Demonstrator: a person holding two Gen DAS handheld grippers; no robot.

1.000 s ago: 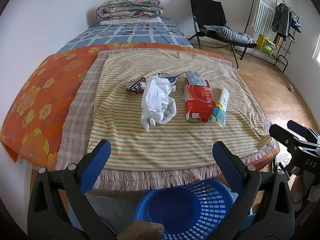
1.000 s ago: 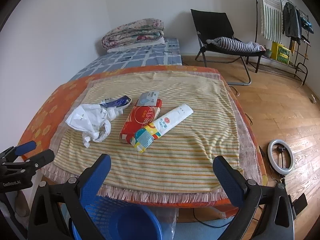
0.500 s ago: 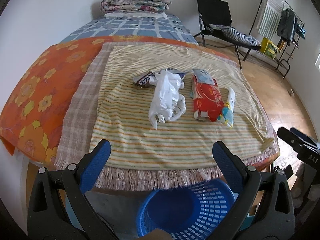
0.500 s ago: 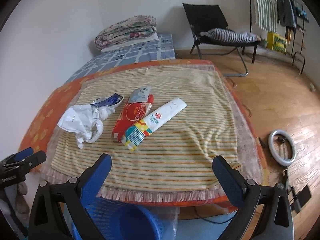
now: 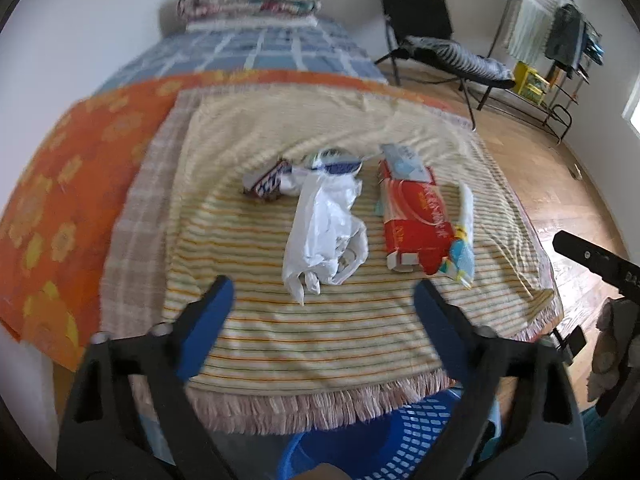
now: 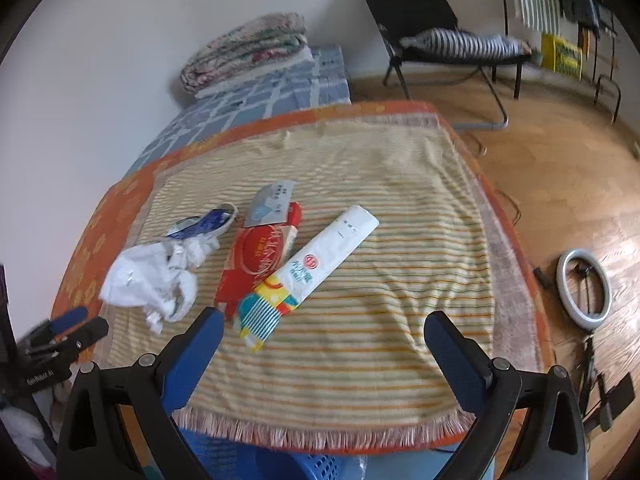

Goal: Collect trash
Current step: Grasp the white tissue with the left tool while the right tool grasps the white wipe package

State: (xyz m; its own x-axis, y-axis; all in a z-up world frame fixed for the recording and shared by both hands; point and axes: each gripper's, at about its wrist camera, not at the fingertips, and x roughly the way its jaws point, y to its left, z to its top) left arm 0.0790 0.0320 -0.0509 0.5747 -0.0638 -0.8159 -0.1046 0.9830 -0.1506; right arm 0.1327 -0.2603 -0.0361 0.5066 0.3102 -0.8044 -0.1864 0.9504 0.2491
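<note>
Trash lies on a striped cloth [image 5: 320, 340] [image 6: 400, 320]: a crumpled white plastic bag [image 5: 324, 232] [image 6: 156, 276], a red packet [image 5: 416, 224] [image 6: 256, 256], a long white wrapper with a colourful end [image 6: 316, 268] [image 5: 464, 236], a grey pouch [image 6: 272, 204] and a blue-white wrapper [image 6: 208, 220] [image 5: 272, 182]. My left gripper [image 5: 324, 300] hovers just short of the white bag, its jaws closing with nothing between them. My right gripper [image 6: 324, 332] is open near the wrapper's colourful end, not touching it.
A blue perforated basket [image 5: 400, 436] [image 6: 280, 464] sits below the cloth's fringed front edge. An orange flowered sheet [image 5: 60, 200] and a bed with folded quilts [image 5: 248, 4] lie beyond. A black chair [image 6: 440, 32], a drying rack and a ring light [image 6: 584, 288] stand on the wooden floor.
Both grippers have moved forward over the cloth's front edge toward the trash. The left gripper's jaws have narrowed; the right stays wide. The basket has slipped lower in both views.
</note>
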